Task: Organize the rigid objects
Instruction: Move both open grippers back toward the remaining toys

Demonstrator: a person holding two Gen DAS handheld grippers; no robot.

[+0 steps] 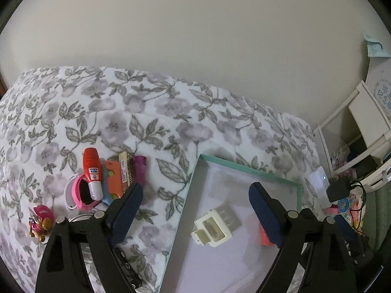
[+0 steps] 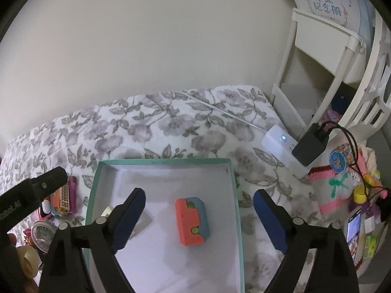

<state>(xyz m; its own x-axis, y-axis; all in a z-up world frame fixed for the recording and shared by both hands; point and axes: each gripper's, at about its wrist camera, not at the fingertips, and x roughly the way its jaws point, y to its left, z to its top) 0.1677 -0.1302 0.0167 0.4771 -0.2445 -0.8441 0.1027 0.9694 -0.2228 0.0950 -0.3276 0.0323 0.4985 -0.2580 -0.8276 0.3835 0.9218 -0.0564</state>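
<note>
Left claw point(image 1: 195, 196): fingers spread wide, empty, poised above the left edge of the box point(image 1: 193, 178).
Right claw point(image 2: 199, 201): fingers spread wide, empty, poised over the box interior.
Box: teal-rimmed, lying on the floral bed point(image 1: 97, 102).
Clip point(image 1: 212, 228): white, inside the box.
Block point(image 2: 193, 221): orange and blue, inside the box, between the right fingers.
Remaining pile: red bottle point(image 1: 92, 173), pink cup point(image 1: 81, 191), purple item point(image 1: 139, 168), on the bed left of the box.
</note>
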